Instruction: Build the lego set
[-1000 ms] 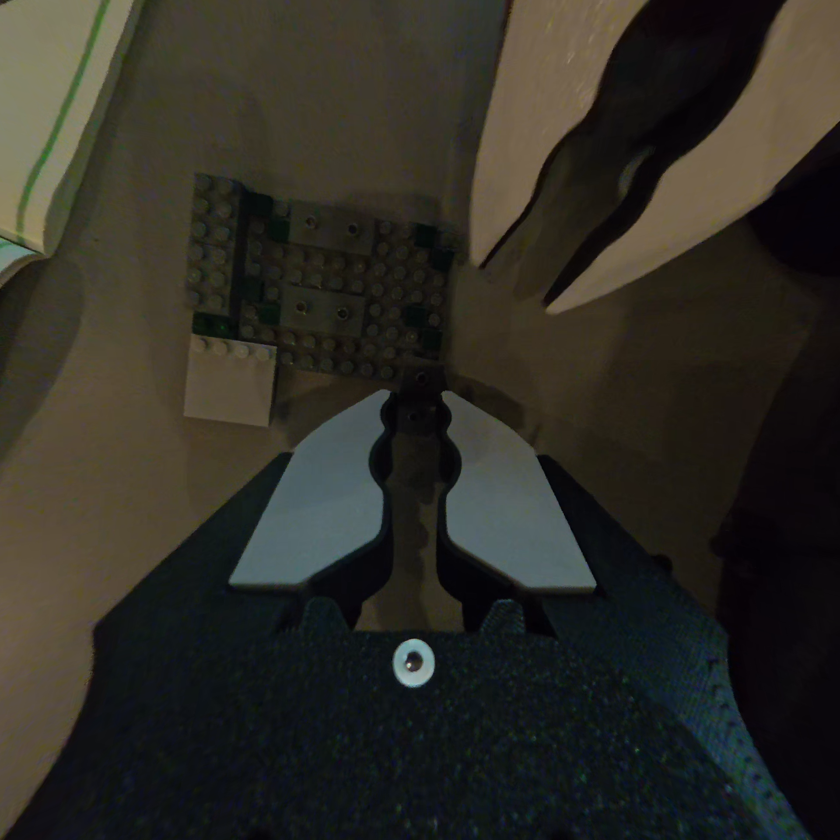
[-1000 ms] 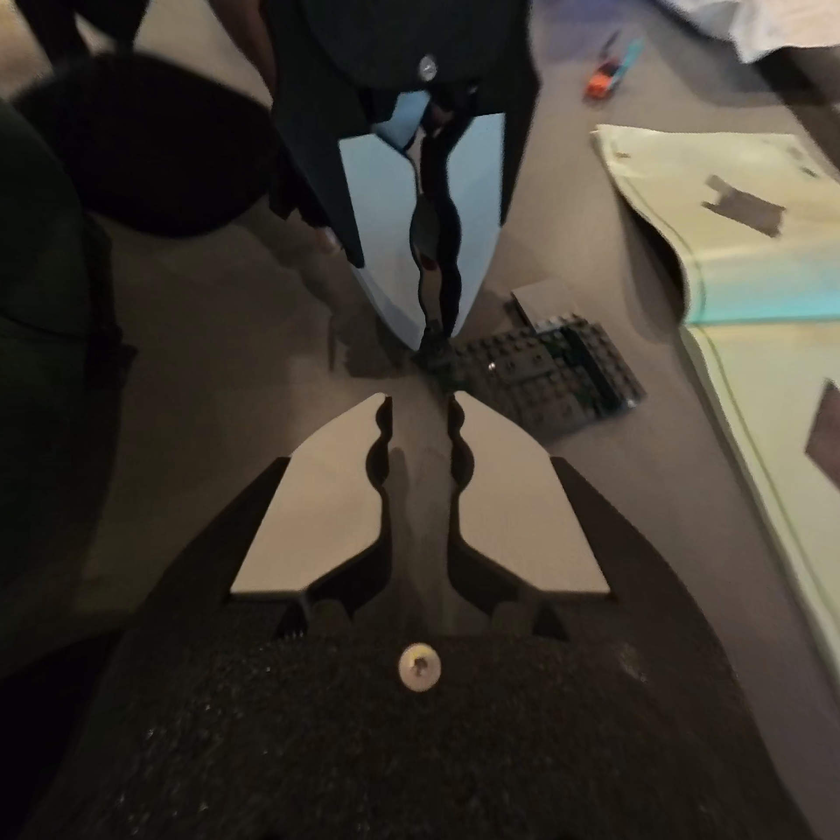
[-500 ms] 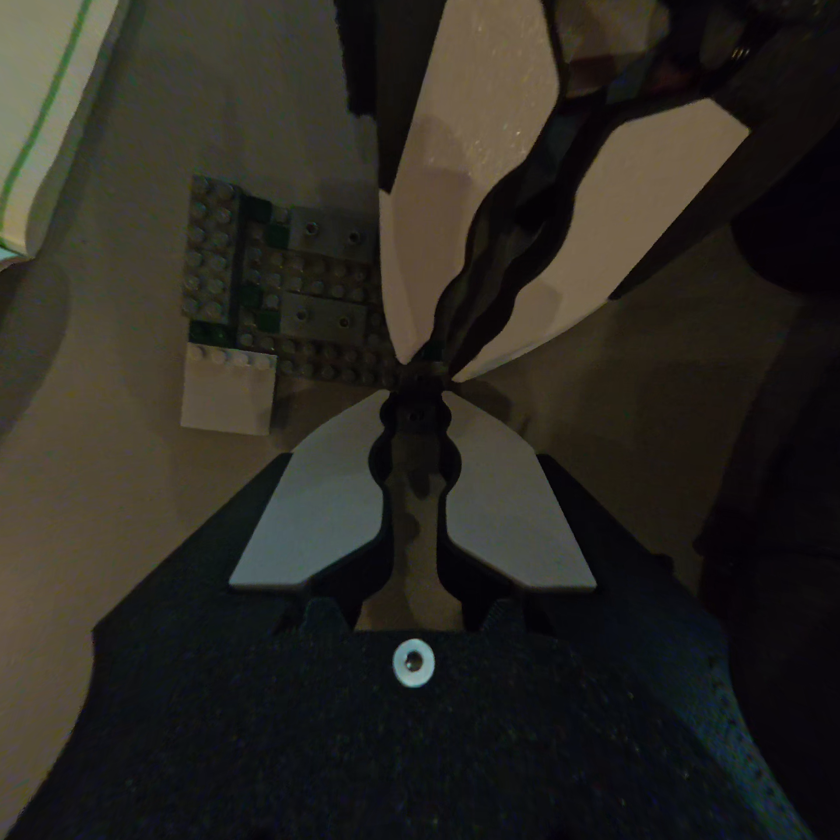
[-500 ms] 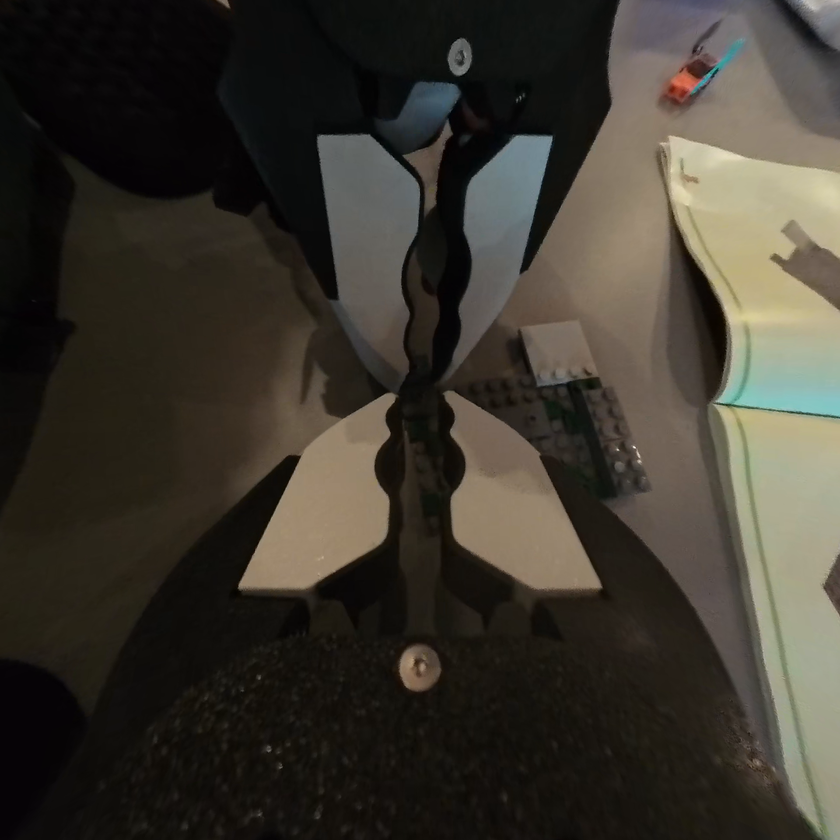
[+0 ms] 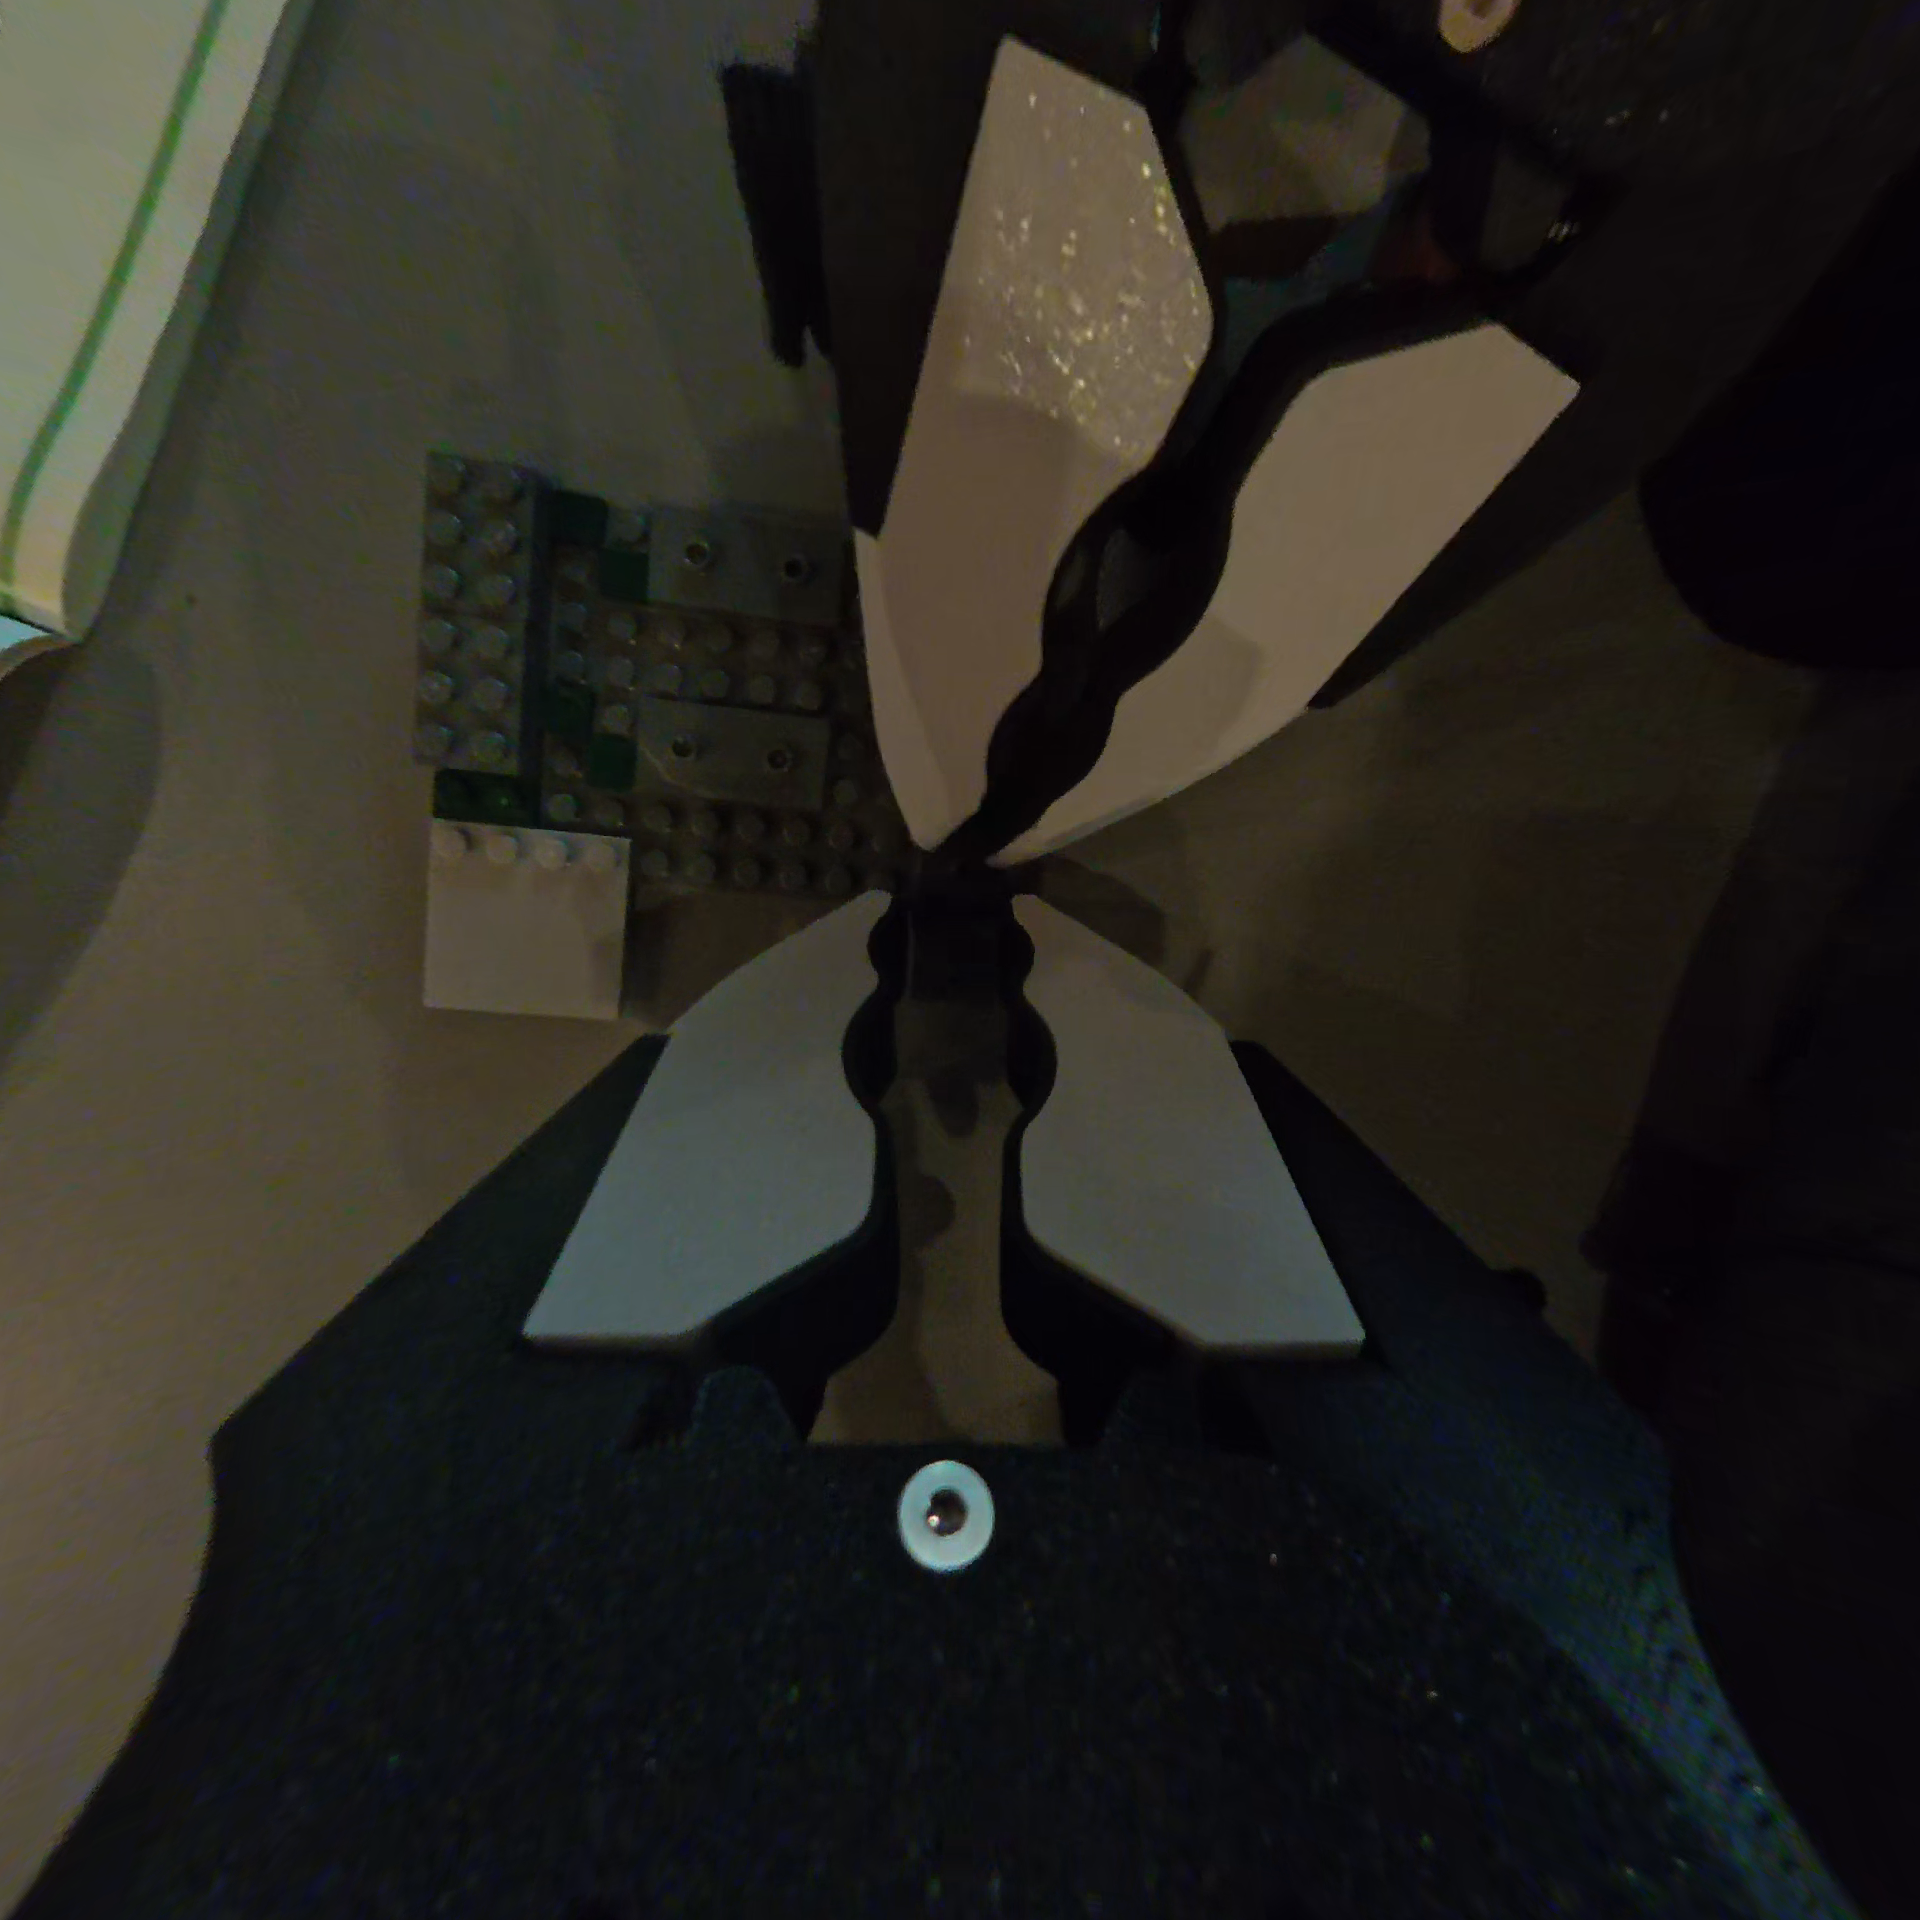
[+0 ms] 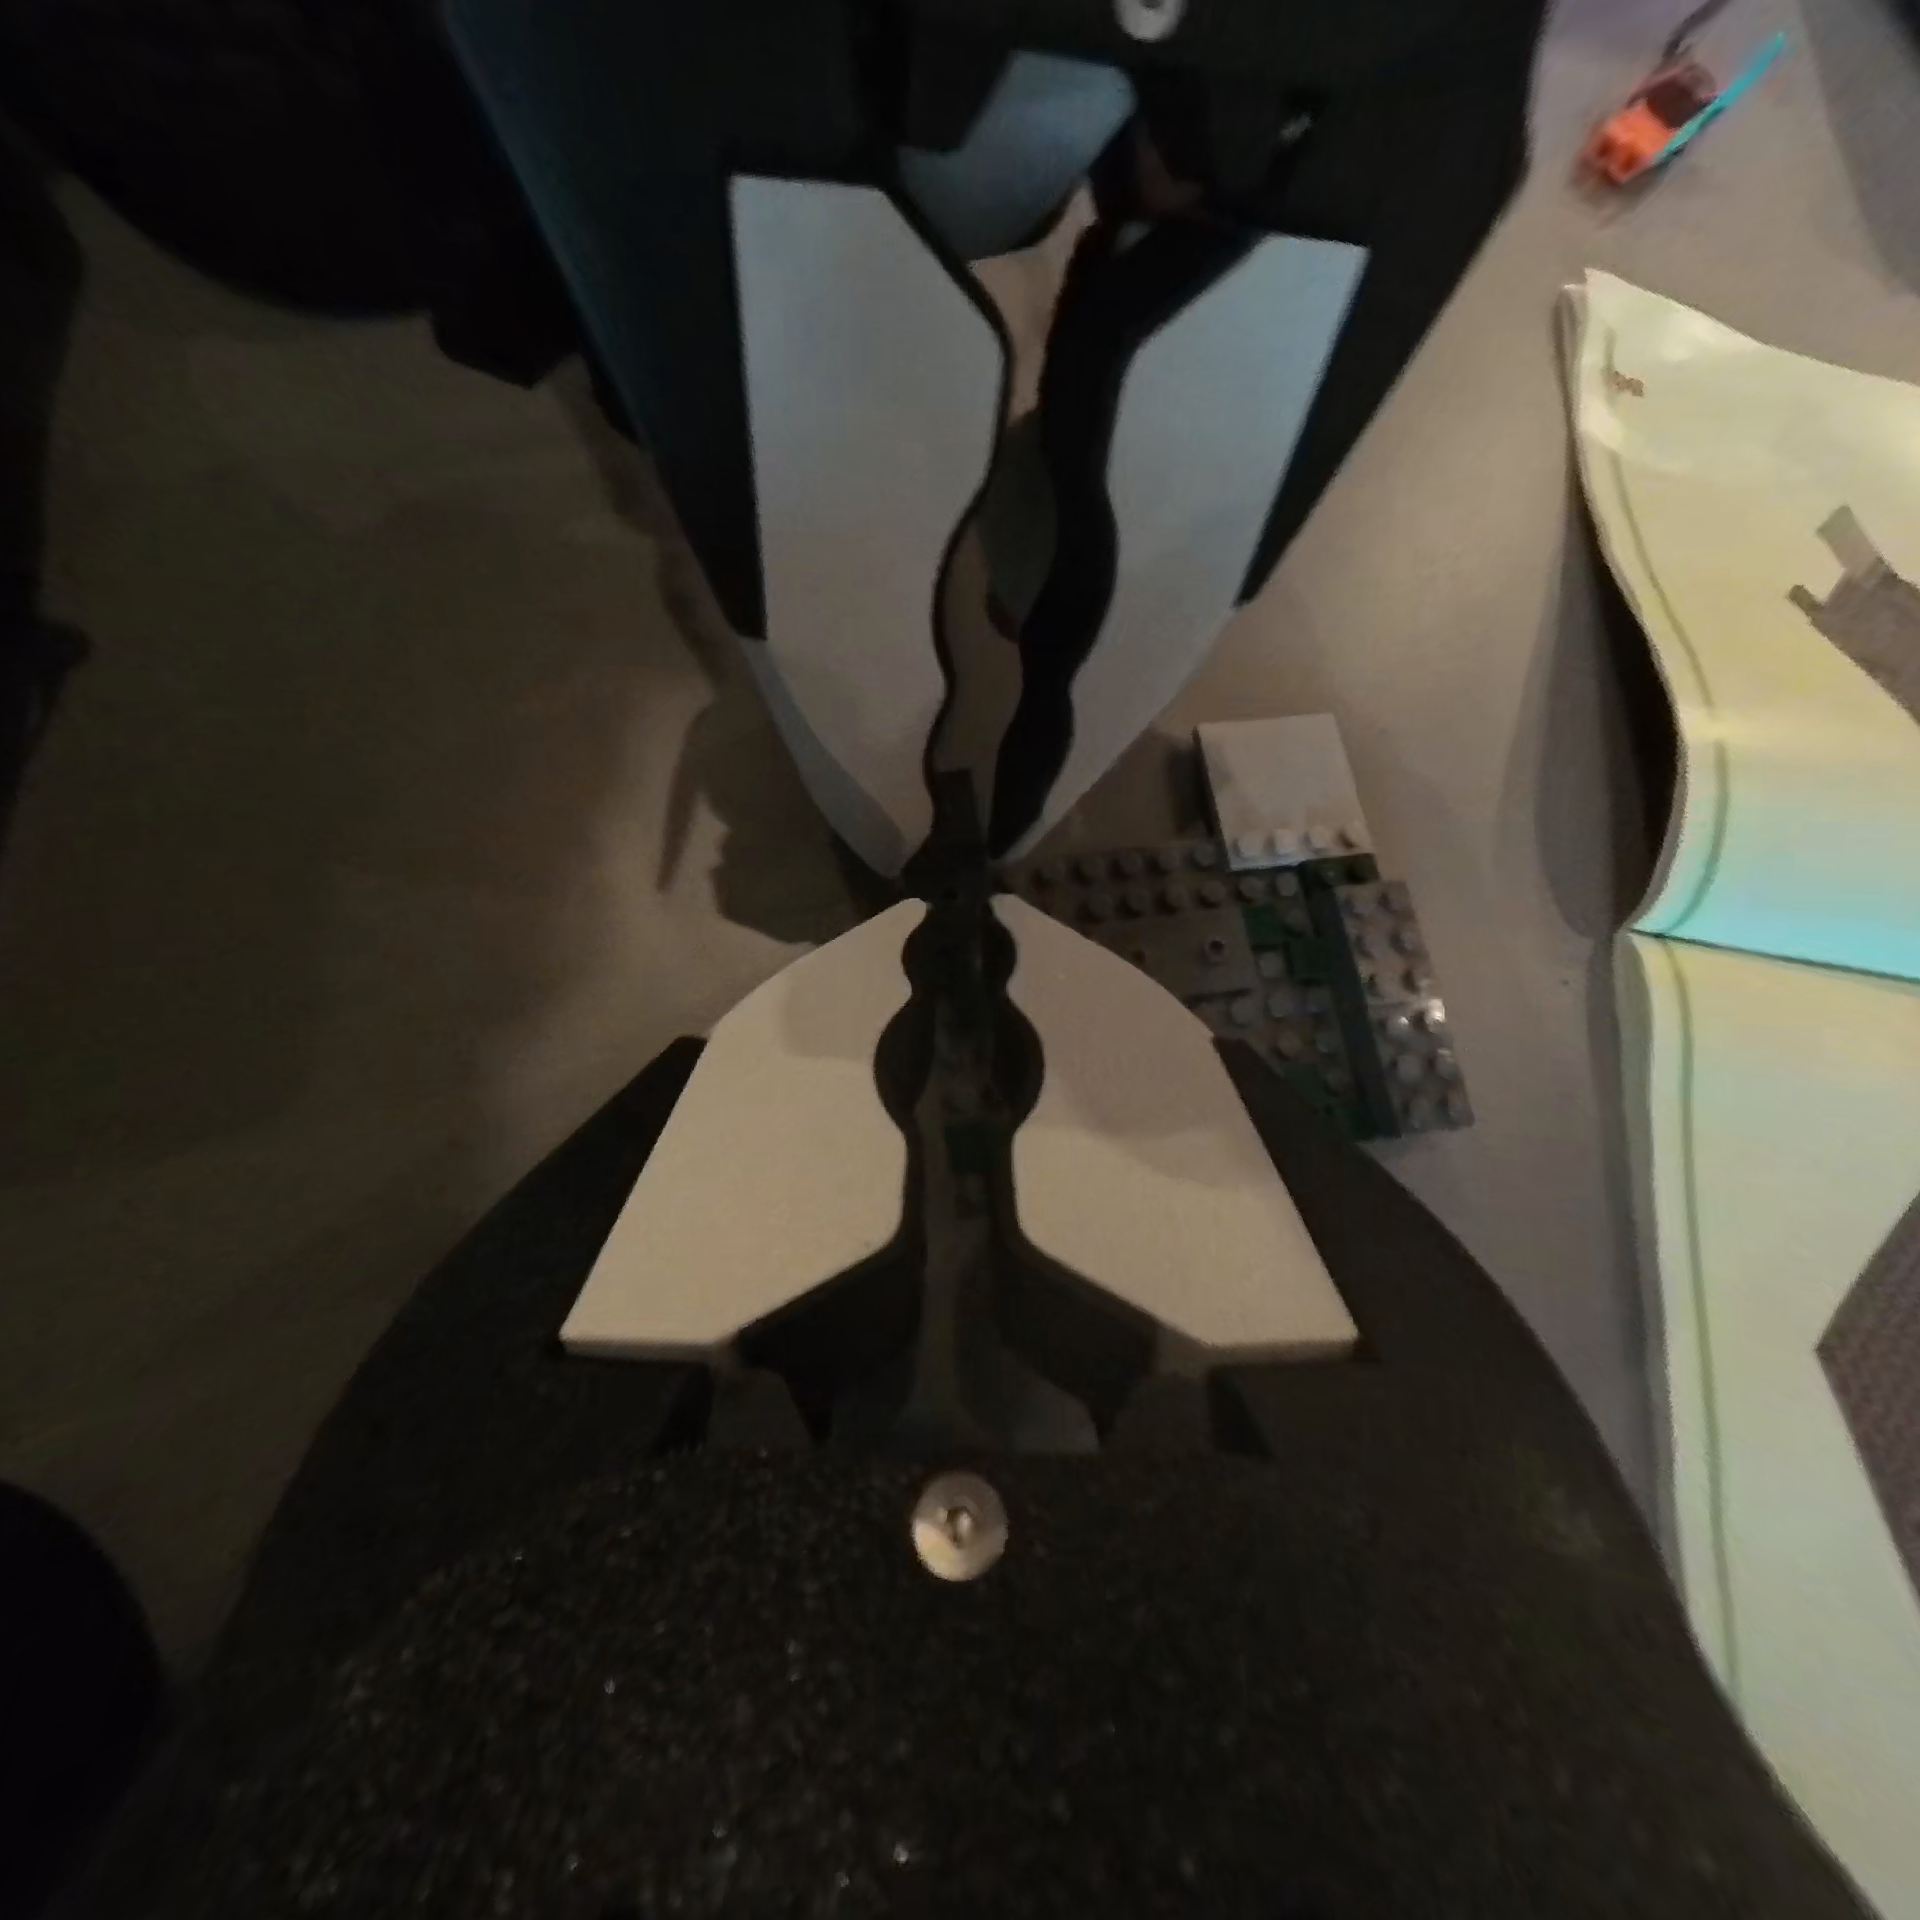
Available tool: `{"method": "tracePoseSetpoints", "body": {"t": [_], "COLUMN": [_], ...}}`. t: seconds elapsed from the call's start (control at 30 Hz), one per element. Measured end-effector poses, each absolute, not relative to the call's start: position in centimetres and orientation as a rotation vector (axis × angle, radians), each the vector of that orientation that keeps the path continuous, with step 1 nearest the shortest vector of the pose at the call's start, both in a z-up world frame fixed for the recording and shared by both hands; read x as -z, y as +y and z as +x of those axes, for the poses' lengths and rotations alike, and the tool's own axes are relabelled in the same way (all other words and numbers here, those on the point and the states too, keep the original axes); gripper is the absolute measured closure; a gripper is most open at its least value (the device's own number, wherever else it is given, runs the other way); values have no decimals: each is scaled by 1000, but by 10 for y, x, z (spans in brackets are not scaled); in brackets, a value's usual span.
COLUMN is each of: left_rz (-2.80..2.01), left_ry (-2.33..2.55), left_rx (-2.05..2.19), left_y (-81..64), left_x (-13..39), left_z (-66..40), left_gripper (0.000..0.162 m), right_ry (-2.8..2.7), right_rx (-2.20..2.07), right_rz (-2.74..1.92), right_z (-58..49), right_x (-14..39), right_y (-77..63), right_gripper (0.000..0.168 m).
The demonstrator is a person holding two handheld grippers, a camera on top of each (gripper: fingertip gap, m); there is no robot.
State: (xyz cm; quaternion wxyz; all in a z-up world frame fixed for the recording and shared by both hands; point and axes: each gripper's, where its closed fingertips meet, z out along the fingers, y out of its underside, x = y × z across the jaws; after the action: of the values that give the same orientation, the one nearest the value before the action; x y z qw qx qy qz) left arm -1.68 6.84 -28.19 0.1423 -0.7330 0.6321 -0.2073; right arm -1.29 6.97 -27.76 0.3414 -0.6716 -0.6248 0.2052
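Observation:
A grey studded Lego plate (image 5: pixel 665 665) with green bits and two smooth grey tiles lies on the table, with a white sloped piece (image 5: pixel 525 935) at its near left corner. It also shows in the right wrist view (image 6: pixel 1340 987). My left gripper (image 5: pixel 953 906) is shut on a small dark brick (image 5: pixel 956 920) at the plate's near right corner. My right gripper (image 6: pixel 958 920) comes in from the opposite side with its jaws shut, and its tips meet the left gripper's tips at that brick. The brick is mostly hidden by the fingers.
An open instruction booklet (image 6: pixel 1766 644) lies beside the plate, and its edge shows in the left wrist view (image 5: pixel 94 260). A small orange and teal item (image 6: pixel 1652 135) lies at the far right. Dark shapes border the table on the other side. My left and right fingertips are right by each other. My left gripper's tips are some 6 centimeters from the white sloped piece (image 5: pixel 525 935). My right wrist view (image 6: pixel 1285 773) looks at it from another angle.
My right gripper moved in over the plate's corner, narrowed its jaws and brought its tips against the left gripper's tips. The left gripper stayed shut on the brick.

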Motion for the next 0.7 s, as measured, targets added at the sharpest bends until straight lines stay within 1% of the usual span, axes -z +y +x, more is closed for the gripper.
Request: {"method": "tracePoseSetpoints", "body": {"t": [0.13,0.4,0.7], "left_rz": [-2107,-2033,-1951], "left_ry": [1825,1803,1854], "left_rx": [610,556,593], "left_y": [67,99,132], "left_x": [280,258,269], "left_z": [-17,-32,-22], "left_gripper": [144,144,139], "right_ry": [-1672,-1681,-1606], "right_rx": [-496,-533,-569], "right_rz": [-1745,-1824,-1879], "right_z": [-13,-13,-5], "right_x": [278,278,266], "right_y": [69,70,71], "right_gripper": [163,161,158]}}
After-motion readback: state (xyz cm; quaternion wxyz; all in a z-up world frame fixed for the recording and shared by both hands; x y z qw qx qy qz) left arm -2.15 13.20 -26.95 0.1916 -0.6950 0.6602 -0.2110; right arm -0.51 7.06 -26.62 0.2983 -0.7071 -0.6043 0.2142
